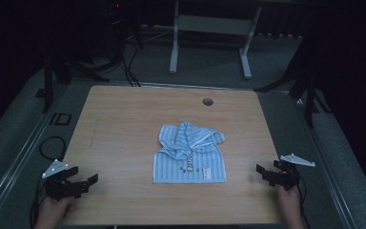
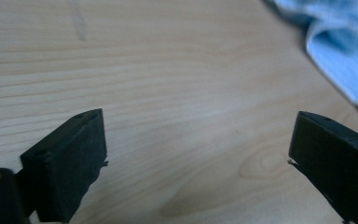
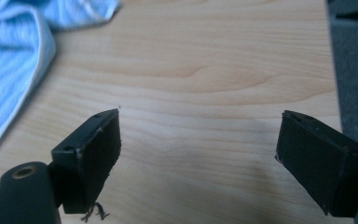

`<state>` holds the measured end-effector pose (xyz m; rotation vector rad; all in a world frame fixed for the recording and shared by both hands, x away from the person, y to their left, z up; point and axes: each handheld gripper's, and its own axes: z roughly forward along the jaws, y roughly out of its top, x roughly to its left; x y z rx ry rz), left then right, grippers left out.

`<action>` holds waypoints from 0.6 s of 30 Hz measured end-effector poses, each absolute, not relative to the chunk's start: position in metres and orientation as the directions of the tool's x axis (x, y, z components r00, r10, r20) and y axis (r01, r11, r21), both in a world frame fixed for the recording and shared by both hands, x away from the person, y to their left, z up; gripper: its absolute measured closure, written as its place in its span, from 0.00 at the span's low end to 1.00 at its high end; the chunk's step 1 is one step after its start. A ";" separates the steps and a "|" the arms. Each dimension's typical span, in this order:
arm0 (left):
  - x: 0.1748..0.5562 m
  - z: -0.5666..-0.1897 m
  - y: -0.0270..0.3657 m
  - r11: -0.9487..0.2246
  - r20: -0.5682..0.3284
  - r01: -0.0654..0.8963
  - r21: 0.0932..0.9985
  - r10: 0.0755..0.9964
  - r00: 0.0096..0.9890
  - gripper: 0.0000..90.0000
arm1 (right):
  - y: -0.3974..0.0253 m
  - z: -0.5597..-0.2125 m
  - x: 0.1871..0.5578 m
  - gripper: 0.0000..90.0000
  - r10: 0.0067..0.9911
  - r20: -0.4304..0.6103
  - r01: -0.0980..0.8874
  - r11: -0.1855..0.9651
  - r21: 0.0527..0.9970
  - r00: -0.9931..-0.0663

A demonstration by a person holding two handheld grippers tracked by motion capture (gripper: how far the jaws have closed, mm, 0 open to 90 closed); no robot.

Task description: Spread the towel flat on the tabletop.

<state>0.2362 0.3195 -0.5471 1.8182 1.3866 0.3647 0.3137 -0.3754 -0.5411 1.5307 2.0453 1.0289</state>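
A blue-and-white striped towel lies rumpled at the middle of the wooden table, its top part bunched and folded over, a small printed motif near its lower edge. My left gripper rests at the table's near left corner, open, nothing between its jaws. The left gripper view has the towel's edge at upper right, well beyond my left gripper. My right gripper sits at the near right edge, open and empty. In the right gripper view the towel lies at upper left of my right gripper.
A round cable hole is near the table's far edge. Beyond the table stand white desk legs on grey carpet, with dark stands and cables at both sides. The table's right edge drops to grey floor.
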 end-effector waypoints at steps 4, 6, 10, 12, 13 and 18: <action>0.243 -0.539 0.309 -0.159 -0.231 0.717 0.678 0.881 0.413 0.05 | -0.366 -0.526 0.317 0.14 0.931 0.068 0.675 0.207 0.708 -0.357; 0.246 -0.536 0.303 -0.199 -0.222 0.724 0.660 0.869 0.442 0.05 | -0.362 -0.522 0.319 0.14 0.915 0.082 0.682 0.232 0.693 -0.394; 0.256 -0.533 0.293 -0.261 -0.192 0.731 0.630 0.860 0.473 0.05 | -0.352 -0.524 0.326 0.14 0.893 0.079 0.705 0.292 0.646 -0.443; 0.260 -0.532 0.288 -0.289 -0.168 0.740 0.607 0.863 0.476 0.07 | -0.347 -0.527 0.329 0.14 0.884 0.091 0.711 0.302 0.635 -0.458; 0.262 -0.531 0.285 -0.310 -0.156 0.738 0.599 0.859 0.487 0.07 | -0.344 -0.528 0.330 0.15 0.881 0.087 0.711 0.313 0.630 -0.465; 0.270 -0.526 0.269 -0.389 -0.094 0.733 0.558 0.848 0.522 0.13 | -0.330 -0.530 0.334 0.20 0.846 0.075 0.717 0.396 0.574 -0.528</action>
